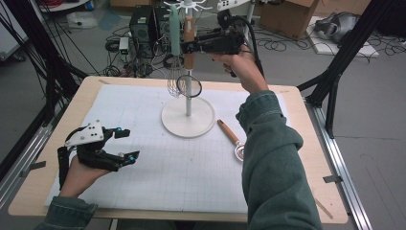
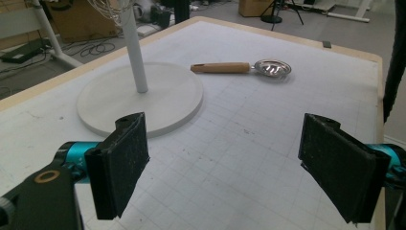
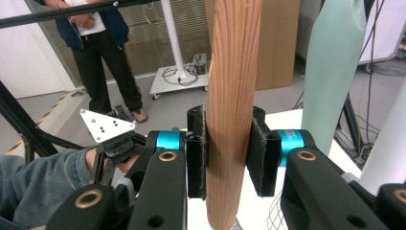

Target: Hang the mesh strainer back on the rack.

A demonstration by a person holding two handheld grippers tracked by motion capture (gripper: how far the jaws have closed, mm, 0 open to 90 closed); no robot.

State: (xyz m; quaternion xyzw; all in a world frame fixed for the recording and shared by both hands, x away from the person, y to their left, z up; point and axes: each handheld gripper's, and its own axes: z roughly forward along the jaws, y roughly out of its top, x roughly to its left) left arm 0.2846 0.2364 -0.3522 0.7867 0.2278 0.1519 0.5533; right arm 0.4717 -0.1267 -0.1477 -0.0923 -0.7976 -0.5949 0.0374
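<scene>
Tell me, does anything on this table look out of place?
One thing: a wooden-handled strainer lies flat on the white mat beside the stand, while a whisk hangs from the stand and the right gripper holds another wooden handle up by it. Nothing looks spilled or broken.

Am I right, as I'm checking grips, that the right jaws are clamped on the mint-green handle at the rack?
Not quite: the right gripper is clamped on the wooden handle; the mint-green handle hangs free beside it, as the right gripper view shows.
</scene>
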